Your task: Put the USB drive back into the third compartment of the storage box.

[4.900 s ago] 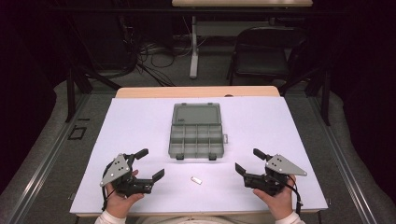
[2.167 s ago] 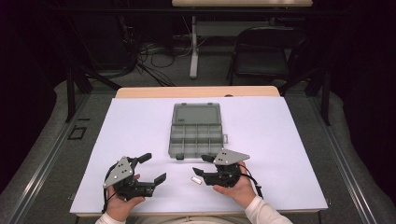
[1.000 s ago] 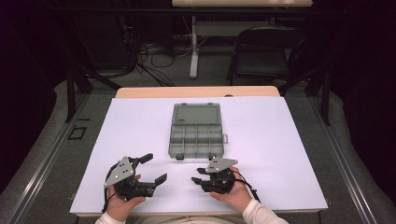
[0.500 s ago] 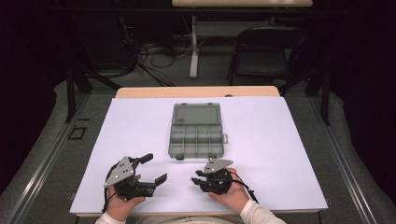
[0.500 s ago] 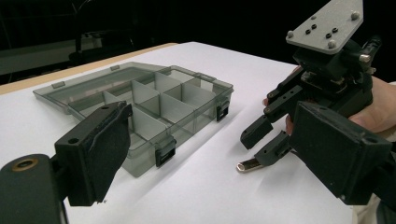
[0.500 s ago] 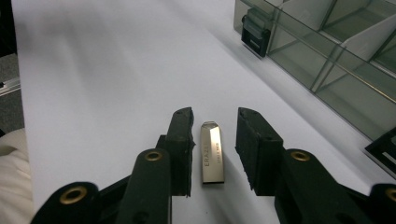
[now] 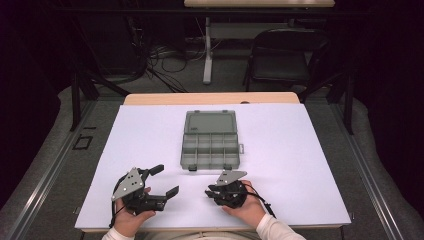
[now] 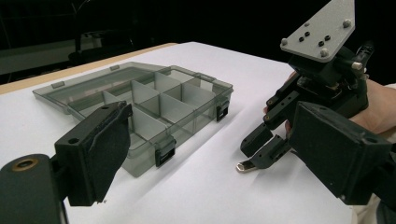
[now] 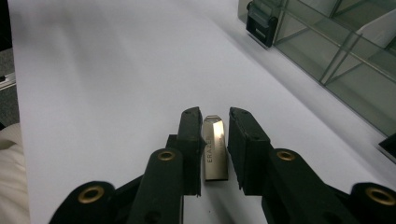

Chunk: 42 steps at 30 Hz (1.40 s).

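Note:
A small silver USB stick (image 9: 215, 154) lies flat on the white table sheet (image 7: 280, 150) near the front edge. My right gripper (image 9: 215, 116) points down at it; its jaws have just been closing and now press on the stick's two long sides. From the left gripper view the stick's tip (image 8: 243, 165) pokes out under the right gripper (image 8: 261, 149). In the high view the right gripper (image 7: 210, 192) sits front centre. My left gripper (image 7: 165, 180) rests to its left, open and holding nothing, its jaws (image 8: 210, 121) spread wide.
A clear grey compartment box (image 7: 210, 140) lies open mid-table, its lid folded back, its compartments bare; it also shows as the box (image 8: 140, 98) and the box (image 9: 336, 42) just beyond both grippers. A folding chair (image 7: 285, 55) and cables stand behind the table.
My right gripper came from the table's right side to the stick at front centre. Over the last second its jaws narrowed around the stick. The left gripper stayed put.

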Each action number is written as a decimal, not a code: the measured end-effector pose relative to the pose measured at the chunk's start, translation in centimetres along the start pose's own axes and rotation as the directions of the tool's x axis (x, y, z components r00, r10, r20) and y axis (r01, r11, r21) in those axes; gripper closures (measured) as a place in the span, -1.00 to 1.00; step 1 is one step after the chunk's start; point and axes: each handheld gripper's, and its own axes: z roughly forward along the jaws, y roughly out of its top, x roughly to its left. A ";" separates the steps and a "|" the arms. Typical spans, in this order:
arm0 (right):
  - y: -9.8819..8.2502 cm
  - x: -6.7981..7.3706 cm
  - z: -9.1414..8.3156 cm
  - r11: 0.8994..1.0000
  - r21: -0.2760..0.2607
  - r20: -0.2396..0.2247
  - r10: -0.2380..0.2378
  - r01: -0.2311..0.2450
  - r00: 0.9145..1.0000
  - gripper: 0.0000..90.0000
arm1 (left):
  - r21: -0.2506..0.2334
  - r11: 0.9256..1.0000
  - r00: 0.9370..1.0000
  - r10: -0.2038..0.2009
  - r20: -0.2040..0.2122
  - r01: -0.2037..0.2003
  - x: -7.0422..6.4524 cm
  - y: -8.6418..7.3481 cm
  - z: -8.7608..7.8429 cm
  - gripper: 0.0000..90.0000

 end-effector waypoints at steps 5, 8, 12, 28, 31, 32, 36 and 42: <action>-0.1 0.1 0.2 1.000 0.015 0.003 -0.003 0.003 1.000 0.71 | 0.002 1.000 1.000 0.002 -0.001 -0.002 0.0 0.0 0.0 -0.73; -0.1 0.1 0.3 1.000 0.019 0.007 -0.003 0.003 1.000 0.73 | -0.001 1.000 1.000 0.003 0.000 -0.003 0.0 0.0 0.0 -0.73; -0.2 0.0 0.3 1.000 0.020 0.005 -0.004 0.003 1.000 0.75 | 0.000 1.000 1.000 0.000 0.001 0.000 0.0 0.0 0.0 -0.72; -0.2 0.1 0.3 0.999 0.015 0.004 -0.031 0.031 1.000 0.76 | 0.004 1.000 1.000 0.000 -0.002 0.000 0.1 0.0 0.0 -0.70; -0.2 0.1 0.2 1.000 0.014 0.004 -0.028 0.028 1.000 0.76 | 0.004 1.000 1.000 -0.001 -0.002 0.001 0.1 0.0 0.0 -0.70; -0.2 0.1 0.2 1.000 0.012 0.005 -0.028 0.028 1.000 0.76 | 0.005 1.000 1.000 -0.001 -0.002 0.001 0.1 0.0 0.0 -0.70; -0.2 0.0 0.0 1.000 0.002 0.005 -0.024 0.024 1.000 0.76 | 0.007 1.000 1.000 -0.001 -0.003 0.001 0.1 0.0 0.0 -0.71; -0.1 0.0 -0.3 0.999 -0.023 -0.002 -0.024 0.023 1.000 0.76 | 0.008 1.000 1.000 -0.003 -0.004 0.003 0.1 0.0 0.0 -0.70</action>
